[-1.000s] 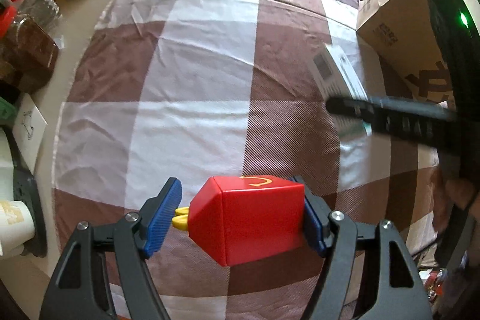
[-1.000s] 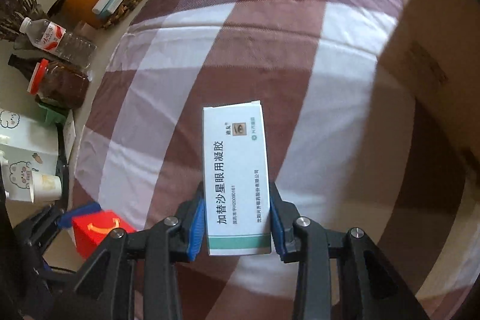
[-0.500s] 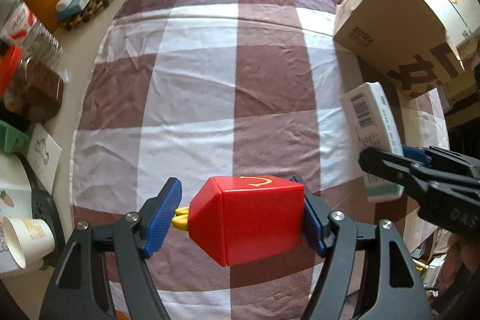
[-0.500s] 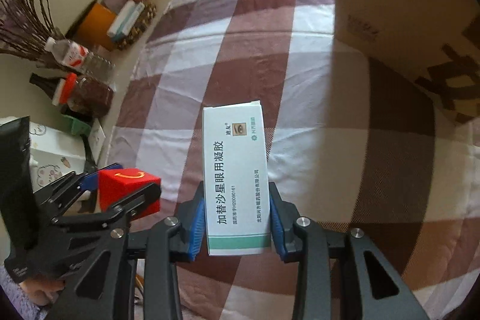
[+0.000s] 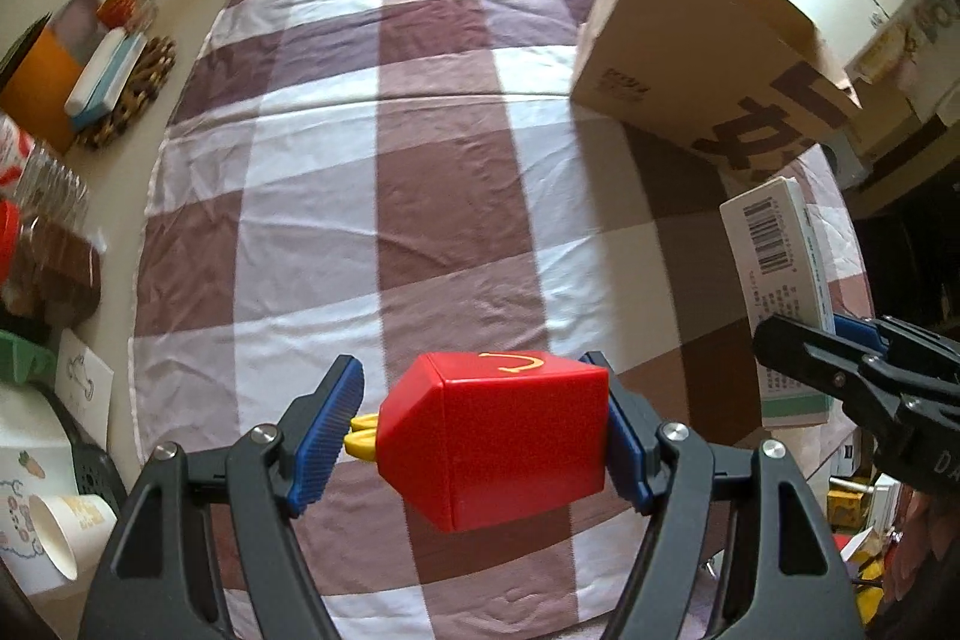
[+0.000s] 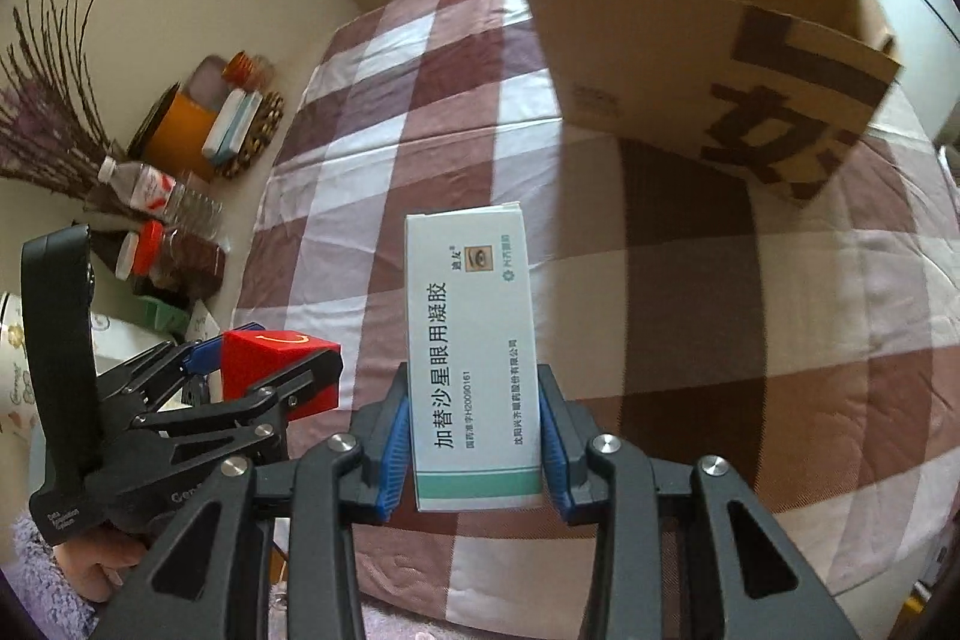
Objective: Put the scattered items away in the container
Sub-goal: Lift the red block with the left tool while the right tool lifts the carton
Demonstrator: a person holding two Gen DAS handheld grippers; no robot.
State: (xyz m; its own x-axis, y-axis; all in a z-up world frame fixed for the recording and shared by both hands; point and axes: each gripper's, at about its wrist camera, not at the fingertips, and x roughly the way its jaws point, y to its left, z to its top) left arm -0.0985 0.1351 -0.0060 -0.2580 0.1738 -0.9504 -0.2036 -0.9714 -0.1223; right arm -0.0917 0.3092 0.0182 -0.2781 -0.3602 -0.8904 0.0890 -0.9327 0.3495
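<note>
Both loads are pinched: your left claw [image 5: 477,436] grips the red toy [image 5: 492,439], your right claw [image 6: 474,439] the carton [image 6: 471,358]. Box [image 6: 708,40] sits ahead-right, nearer your right.

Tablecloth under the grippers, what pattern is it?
The tablecloth is brown-and-white check, clearest in the left wrist view.

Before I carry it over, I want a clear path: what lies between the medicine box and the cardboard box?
Only bare checked tablecloth lies between the medicine box and the cardboard box, seen in the right wrist view.
</note>
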